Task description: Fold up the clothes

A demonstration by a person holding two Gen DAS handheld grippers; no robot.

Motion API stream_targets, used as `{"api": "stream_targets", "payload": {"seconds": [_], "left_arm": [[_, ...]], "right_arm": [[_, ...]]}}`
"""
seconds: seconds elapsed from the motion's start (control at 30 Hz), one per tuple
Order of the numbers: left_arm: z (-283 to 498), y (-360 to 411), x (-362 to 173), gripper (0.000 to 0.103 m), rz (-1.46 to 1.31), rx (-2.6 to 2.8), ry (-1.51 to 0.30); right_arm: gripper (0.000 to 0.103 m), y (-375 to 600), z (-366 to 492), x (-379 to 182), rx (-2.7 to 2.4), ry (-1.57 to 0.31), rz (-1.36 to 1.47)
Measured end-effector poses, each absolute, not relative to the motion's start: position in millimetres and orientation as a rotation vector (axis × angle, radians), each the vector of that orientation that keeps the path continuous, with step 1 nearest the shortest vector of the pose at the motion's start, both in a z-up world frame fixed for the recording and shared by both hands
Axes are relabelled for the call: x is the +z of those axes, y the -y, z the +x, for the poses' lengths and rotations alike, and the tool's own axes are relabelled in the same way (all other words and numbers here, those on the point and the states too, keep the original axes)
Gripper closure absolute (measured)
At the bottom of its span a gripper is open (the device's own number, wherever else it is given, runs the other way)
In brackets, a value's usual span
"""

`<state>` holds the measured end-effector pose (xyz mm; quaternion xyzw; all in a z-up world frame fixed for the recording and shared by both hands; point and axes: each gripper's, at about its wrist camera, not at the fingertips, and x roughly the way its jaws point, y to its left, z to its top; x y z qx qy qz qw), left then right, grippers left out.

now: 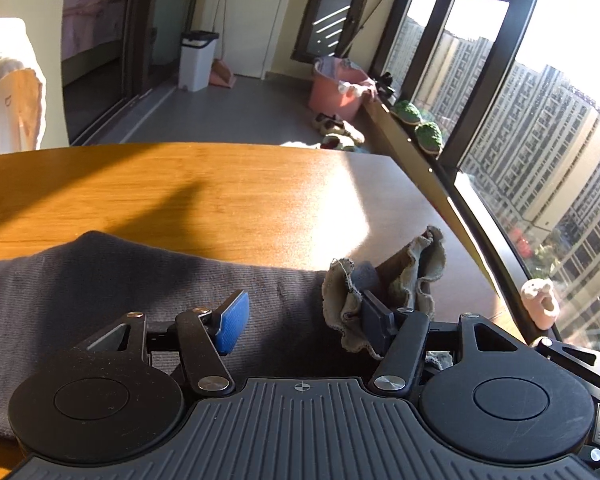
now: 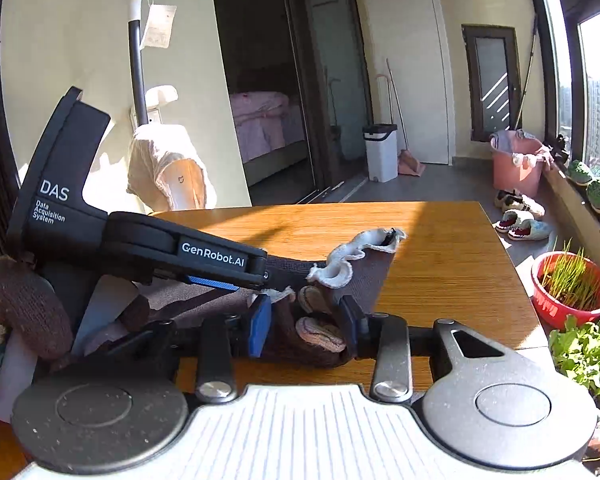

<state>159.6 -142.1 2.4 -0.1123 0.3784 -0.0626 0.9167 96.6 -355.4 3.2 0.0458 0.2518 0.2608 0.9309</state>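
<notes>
The left gripper [image 1: 300,320], half-open over dark grey ribbed knit cloth [image 1: 100,280], should clamp the frilled beige hem [image 1: 400,280] beside it firmly before folding.

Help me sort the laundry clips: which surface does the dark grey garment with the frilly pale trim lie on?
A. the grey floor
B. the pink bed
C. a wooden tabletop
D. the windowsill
C: the dark grey garment, frilly trim at its end, lies spread on the sunlit wooden tabletop, seen from both wrist cameras; the bed sits in another room.
</notes>
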Motion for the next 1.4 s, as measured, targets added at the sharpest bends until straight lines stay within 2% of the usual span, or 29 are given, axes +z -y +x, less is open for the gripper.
{"api": "stream_targets", "payload": {"seconds": [0.07,0.17,0.4,0.43,0.47,0.5,0.73,0.87,1.1,1.17,1.2,1.27,1.4], "left_arm": [[158.5,135.1,-1.1,0.041,-0.256,-0.125,-0.778],[157.3,133.4,-0.7,0.041,-0.260,-0.130,-0.772],[153.6,132.8,-2.8,0.041,-0.247,-0.138,-0.765],[153.2,133.0,-3.2,0.040,-0.249,-0.138,-0.763],[152.8,132.8,-3.6,0.039,-0.253,-0.139,-0.761],[152.5,132.2,-4.0,0.038,-0.257,-0.141,-0.759],[151.5,124.9,-3.0,0.038,-0.288,-0.142,-0.761],[150.4,105.7,7.0,0.036,-0.391,-0.121,-0.755],[140.4,100.1,37.0,0.021,-0.350,-0.134,-0.674],[144.9,110.4,30.3,0.022,-0.301,-0.142,-0.701],[147.7,116.1,25.9,0.026,-0.274,-0.144,-0.717],[154.1,123.7,14.1,0.034,-0.218,-0.128,-0.753],[158.1,122.0,-0.6,0.034,-0.200,-0.111,-0.763]], "right_arm": [[0.061,367.9,103.9,-2.3,0.476,-0.542,0.134],[0.061,375.5,120.2,-15.1,0.356,-0.613,0.180],[0.061,395.9,133.5,-33.3,0.271,-0.653,0.319],[0.065,396.3,135.7,-33.5,0.272,-0.655,0.327],[0.081,395.2,137.8,-33.8,0.278,-0.660,0.327],[0.089,393.7,139.5,-34.0,0.289,-0.664,0.328],[0.094,362.0,112.8,-0.7,0.459,-0.541,0.237],[0.094,327.5,99.0,5.1,0.588,-0.555,0.150],[0.094,298.2,99.3,-7.7,0.579,-0.591,0.050],[0.091,299.2,95.9,-3.8,0.586,-0.579,0.037],[0.088,301.0,93.9,-1.7,0.598,-0.575,0.035],[0.074,314.6,89.1,3.0,0.659,-0.572,0.081],[0.066,348.5,84.8,7.5,0.647,-0.562,0.199]]}}
